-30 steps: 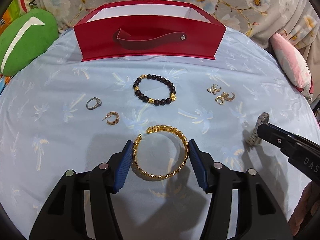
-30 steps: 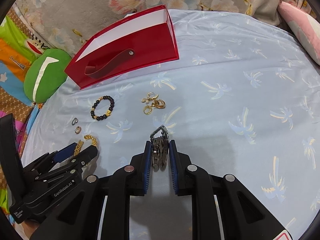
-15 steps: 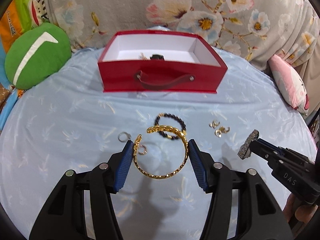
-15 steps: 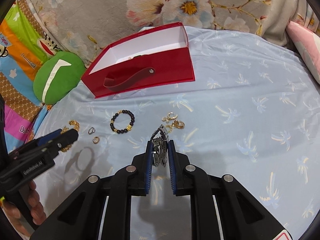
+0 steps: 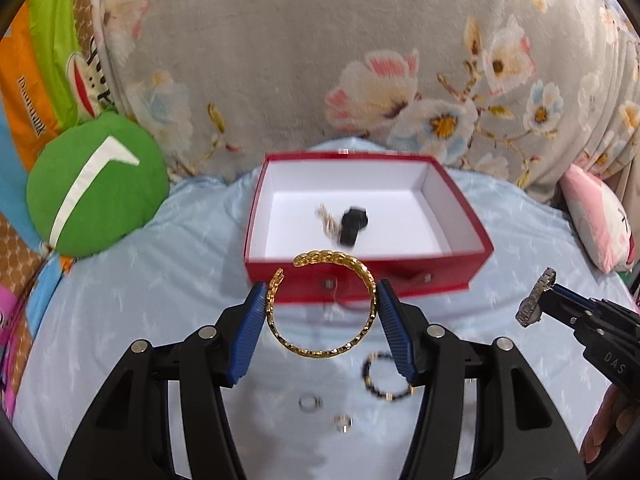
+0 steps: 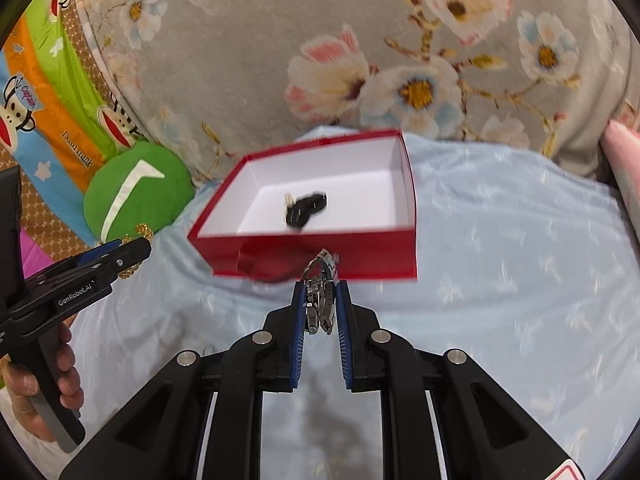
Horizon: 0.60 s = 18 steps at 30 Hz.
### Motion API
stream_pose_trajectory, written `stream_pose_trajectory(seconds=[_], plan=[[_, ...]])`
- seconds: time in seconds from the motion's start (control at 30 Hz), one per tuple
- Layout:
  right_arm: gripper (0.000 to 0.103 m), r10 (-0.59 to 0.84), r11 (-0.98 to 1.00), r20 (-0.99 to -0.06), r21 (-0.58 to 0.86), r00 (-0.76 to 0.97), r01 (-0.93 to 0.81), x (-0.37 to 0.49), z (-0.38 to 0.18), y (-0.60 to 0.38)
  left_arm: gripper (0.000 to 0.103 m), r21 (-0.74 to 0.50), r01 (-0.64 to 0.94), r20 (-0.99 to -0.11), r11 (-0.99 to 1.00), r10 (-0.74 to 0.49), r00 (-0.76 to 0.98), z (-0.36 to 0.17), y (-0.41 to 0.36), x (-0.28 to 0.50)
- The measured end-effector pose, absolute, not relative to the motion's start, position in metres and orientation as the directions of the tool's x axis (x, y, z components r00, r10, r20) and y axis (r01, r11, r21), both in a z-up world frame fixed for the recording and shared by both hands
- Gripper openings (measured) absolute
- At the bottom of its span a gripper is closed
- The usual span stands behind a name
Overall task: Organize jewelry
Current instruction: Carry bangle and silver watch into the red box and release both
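Note:
My left gripper is shut on a gold chain bangle and holds it in the air just in front of the red box. My right gripper is shut on a silver metal watch, also raised near the box's front wall. The box is open, white inside, with a black item and a small pale piece in it. The right gripper with the watch also shows in the left wrist view. The left gripper shows in the right wrist view.
On the light blue cloth below lie a black bead bracelet, a silver ring and a small gold hoop. A green cushion lies left of the box, a pink one at the right. A floral fabric backs the box.
Both grippers have risen off the cloth with the bangle and the watch and moved forward to the red box, whose inside has come into view.

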State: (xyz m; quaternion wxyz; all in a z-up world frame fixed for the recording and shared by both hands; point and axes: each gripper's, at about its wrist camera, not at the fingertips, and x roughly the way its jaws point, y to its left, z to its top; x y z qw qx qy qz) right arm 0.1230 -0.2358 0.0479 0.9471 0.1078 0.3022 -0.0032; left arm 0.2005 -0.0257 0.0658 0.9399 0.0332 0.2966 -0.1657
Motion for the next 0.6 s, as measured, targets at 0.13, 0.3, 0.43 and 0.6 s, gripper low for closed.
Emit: stream_pose_trajectory(seconds=[0.13,0.3,0.43,0.6], plan=[[0.014,0.065,0.981,-0.554,0.189,0.83,0.05,0.167,0.069,-0.242,0.054,-0.023,0.337,-0.544,0.941,-0.295,0.786,0.086,-0.039,0.242],[0.014,0.076,0.98,-0.564,0.193,0.823,0.042,0.234,0.081,-0.253,0.054,0.005,0.338,-0.542,0.941,-0.282,0.792,0.091,-0.062,0.304],[0.014,0.069,0.98,-0.605,0.189,0.793,0.06,0.293,0.075,-0.262,0.054,-0.03,0.34,-0.6,0.94,-0.29,0.746,0.076,-0.074,0.362],[0.014,0.095,0.971,-0.679,0.225,0.728,0.084,0.358,0.048,-0.276,0.054,-0.014,0.323,-0.661,0.946,-0.251,0.707,0.046,-0.09,0.417]])
